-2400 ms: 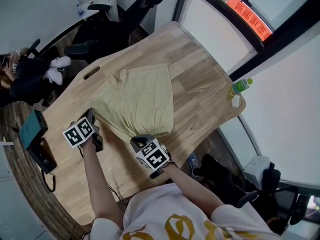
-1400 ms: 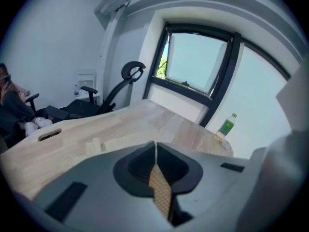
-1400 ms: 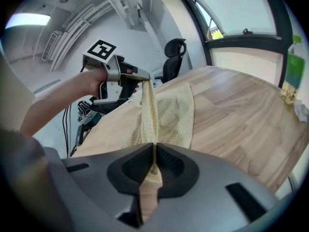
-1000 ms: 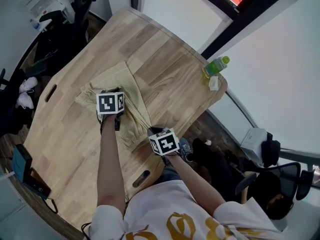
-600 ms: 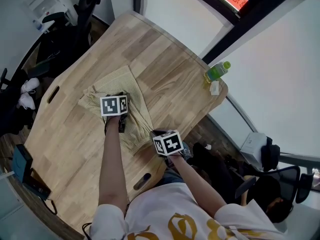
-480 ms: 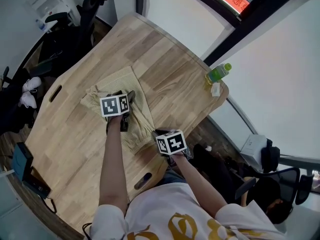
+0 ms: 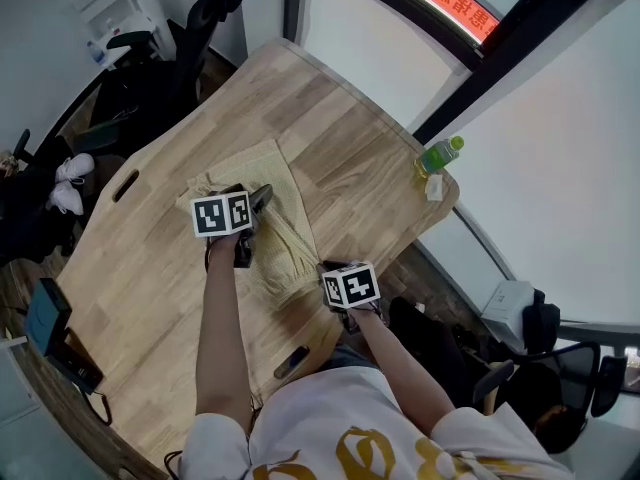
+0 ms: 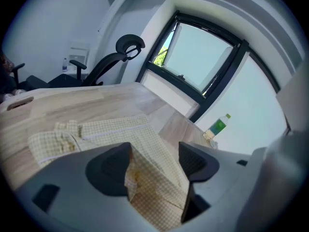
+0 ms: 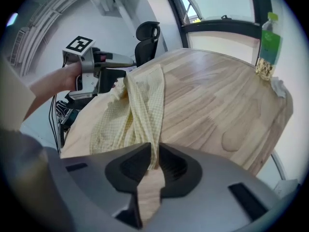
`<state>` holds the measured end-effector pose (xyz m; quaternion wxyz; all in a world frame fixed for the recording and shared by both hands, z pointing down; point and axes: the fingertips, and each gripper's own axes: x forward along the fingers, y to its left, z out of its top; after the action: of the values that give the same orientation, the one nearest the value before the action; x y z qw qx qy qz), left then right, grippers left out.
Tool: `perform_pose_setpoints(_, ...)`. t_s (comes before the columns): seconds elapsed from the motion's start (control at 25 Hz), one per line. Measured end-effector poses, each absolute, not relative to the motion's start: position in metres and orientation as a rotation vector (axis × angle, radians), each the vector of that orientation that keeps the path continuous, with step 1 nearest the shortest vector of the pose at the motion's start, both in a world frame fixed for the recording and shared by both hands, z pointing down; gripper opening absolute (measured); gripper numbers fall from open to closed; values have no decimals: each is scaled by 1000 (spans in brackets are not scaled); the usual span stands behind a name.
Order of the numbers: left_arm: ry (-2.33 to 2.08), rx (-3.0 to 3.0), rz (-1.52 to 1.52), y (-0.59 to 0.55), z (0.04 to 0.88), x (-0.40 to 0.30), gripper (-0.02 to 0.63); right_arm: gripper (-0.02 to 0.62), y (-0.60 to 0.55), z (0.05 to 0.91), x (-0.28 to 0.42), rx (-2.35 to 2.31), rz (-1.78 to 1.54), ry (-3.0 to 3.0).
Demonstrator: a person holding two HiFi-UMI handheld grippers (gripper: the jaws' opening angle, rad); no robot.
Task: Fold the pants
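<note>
Pale yellow checked pants [image 7: 275, 168] lie folded on the wooden table [image 7: 350, 138]. My left gripper [image 7: 258, 198] hovers over their middle. Its jaws have just been opening and stand open [image 8: 154, 156]; a fold of the pants [image 8: 111, 129] rises between them, brushing the left pad only. My right gripper [image 7: 325, 268] is at the near end by the table edge. Its jaws [image 9: 153, 161] have just been opening a little, and the pads still pinch an edge of the pants [image 9: 140, 105]. The left gripper [image 9: 123, 71] shows beyond that.
A green bottle [image 7: 440, 154] and a small white item [image 7: 433, 186] stand at the table's right corner. Handle slots [image 7: 125, 185] cut the tabletop. Office chairs [image 7: 215, 8] are beyond the far edge, and a dark device [image 7: 45, 313] sits at the left.
The pants, flat at first, were folded over toward the far side. Over the last second the left gripper's jaws opened and it lifted a little. The right gripper stayed at the near end.
</note>
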<state>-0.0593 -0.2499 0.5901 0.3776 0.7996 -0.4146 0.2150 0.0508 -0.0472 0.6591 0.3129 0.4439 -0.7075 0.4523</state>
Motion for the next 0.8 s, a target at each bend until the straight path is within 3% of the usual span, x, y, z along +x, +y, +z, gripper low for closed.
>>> perform_pose_setpoints(0.12,-1098,2083,486,-257,572,-67,352,54,-44,667,52,1177,1237,-1832)
perform_pose_setpoints(0.4,-1243,2001,629,-264,584,-119,353,48,-44,672,56,1194,1235,-1820)
perform_pose_setpoints(0.68,-1168,2003,800,-236,616,-112,353,43,-44,672,56,1199,1274,-1835)
perform_pose_setpoints(0.72,-1156,2008,784,-234,615,-108,336,43,-44,672,56,1197,1273,-1838)
perform_pose_setpoints(0.8,-1131,2014,789,-229,616,-104,214,43,-43,671,55,1189,1275,-1847)
